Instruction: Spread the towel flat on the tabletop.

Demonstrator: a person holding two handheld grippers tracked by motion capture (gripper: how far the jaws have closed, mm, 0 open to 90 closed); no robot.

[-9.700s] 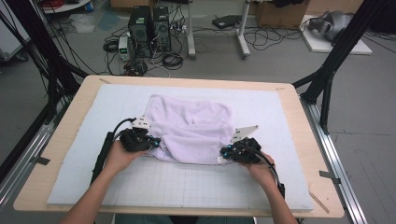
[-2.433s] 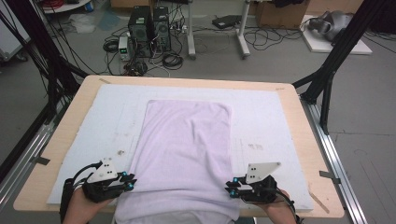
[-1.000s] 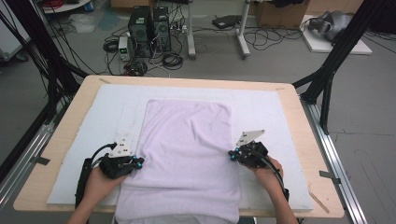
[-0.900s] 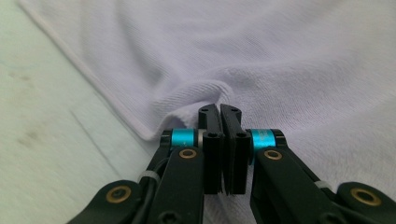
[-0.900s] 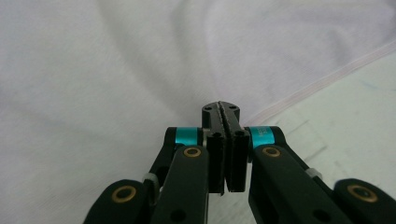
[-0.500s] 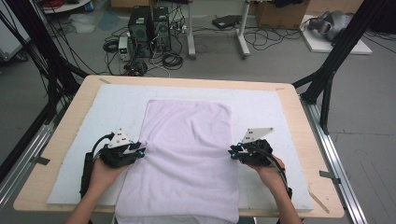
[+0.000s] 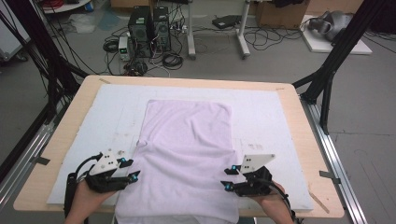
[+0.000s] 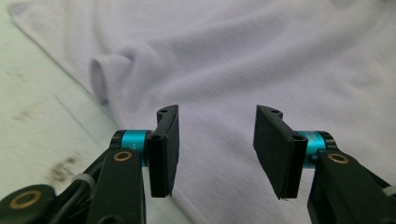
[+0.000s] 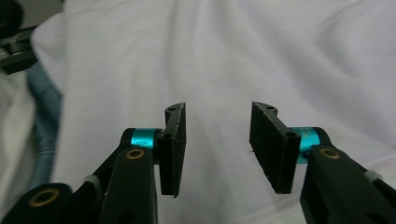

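1. Towel [image 7: 184, 154] lies flat along the tabletop [image 7: 289, 112], near hem overhanging the front edge.
2. Left gripper [image 7: 127, 171] and right gripper [image 7: 229, 178] flank its sides; fingers [image 8: 168, 144] have just been opening, half apart, holding nothing.
3. Better to pinch both side edges level before folding towards the far hem.

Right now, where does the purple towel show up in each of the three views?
High view: the towel lies flat mid-table, its near end hanging over the table's front edge, between the left gripper and right gripper.
Left gripper view: the towel spreads beyond the open jaws.
Right gripper view: the towel lies behind the open jaws.
Shared landmark: the small fold on its left edge.
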